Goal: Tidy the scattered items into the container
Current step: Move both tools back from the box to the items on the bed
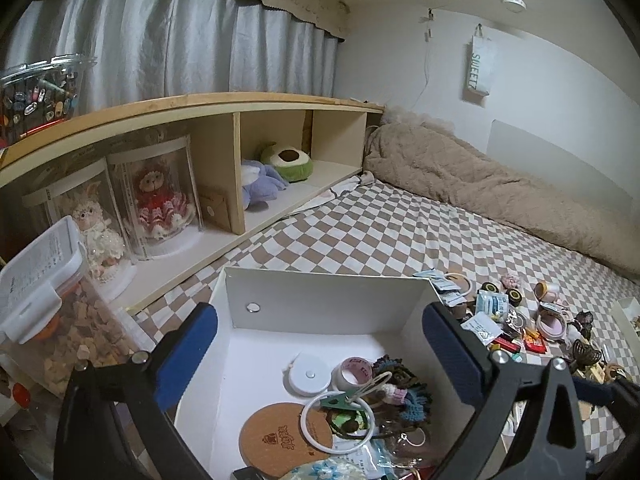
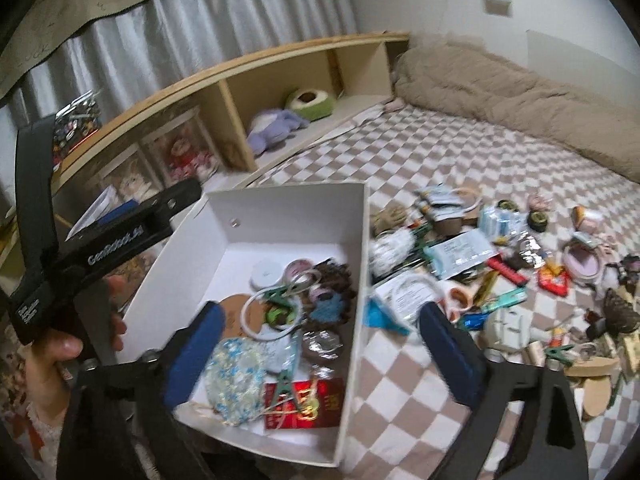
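Many small things already lie in the white box (image 2: pixel 256 208), which sits on the checked bed sheet (image 2: pixel 460 152) at the lower middle of both views. Inside it are a round cork mat (image 1: pixel 286 438), a white ring (image 1: pixel 338 420), a roll of pink tape (image 1: pixel 356 372), a flat white disc (image 1: pixel 310 376), a green peg (image 2: pixel 286 390), a blue flowered cloth (image 2: pixel 236 380) and a red packet (image 2: pixel 310 404).

To the right of the box, more things are scattered over the sheet: little packets (image 2: pixel 460 254), a pink roll (image 2: pixel 582 264), a second green peg (image 2: pixel 558 352) and other bits too small to tell.

Both tools are open wide with nothing between their blue pads. The left tool (image 1: pixel 320 356) hangs over the box, pointing down into it. The right tool (image 2: pixel 322 354) is above the right wall of the box, one pad over the box and one over the sheet. In the right view, a hand (image 2: pixel 56 354) holds the left tool at the left edge of the frame.

Farther back, a brown blanket (image 1: pixel 480 176) lies along the wall at the upper right. A wooden shelf (image 1: pixel 200 108) runs across the upper left, with dolls in clear cases (image 1: pixel 160 204) and soft toys (image 1: pixel 276 172) in it. Grey curtains (image 1: pixel 180 40) hang above the shelf.
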`<state>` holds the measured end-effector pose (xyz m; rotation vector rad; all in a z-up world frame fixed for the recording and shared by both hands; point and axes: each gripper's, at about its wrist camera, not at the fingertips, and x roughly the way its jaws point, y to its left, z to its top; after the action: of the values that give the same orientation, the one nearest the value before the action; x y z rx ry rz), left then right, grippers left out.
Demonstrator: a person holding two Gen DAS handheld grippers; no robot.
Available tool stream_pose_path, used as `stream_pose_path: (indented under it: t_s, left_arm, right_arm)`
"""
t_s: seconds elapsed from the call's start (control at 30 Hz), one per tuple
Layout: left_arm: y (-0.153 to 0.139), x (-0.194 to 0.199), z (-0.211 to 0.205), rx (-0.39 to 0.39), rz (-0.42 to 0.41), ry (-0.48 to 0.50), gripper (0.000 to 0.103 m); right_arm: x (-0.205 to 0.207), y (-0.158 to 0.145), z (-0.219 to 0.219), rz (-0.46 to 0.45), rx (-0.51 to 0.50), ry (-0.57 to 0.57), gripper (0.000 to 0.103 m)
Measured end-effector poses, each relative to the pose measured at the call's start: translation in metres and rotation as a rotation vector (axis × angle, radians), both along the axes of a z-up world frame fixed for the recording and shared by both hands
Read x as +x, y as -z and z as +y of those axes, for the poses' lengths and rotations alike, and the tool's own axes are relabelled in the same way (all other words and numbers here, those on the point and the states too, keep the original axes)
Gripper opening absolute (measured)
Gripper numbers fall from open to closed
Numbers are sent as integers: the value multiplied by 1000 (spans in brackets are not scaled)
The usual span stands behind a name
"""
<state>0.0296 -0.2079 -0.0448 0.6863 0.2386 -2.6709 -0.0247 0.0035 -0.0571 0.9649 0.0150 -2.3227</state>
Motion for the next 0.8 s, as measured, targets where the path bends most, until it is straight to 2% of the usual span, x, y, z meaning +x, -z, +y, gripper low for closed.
stream_pose_path:
  t_s: [0.33,0.8]
  left_arm:
    - [-1,-10,33,-45,-14,51,103]
    - [-3,-22,87,-89,-4,168,103]
  right_arm:
    - [-3,-11,44,133,1,143,103]
    - [-12,-10,101,165,7,269,103]
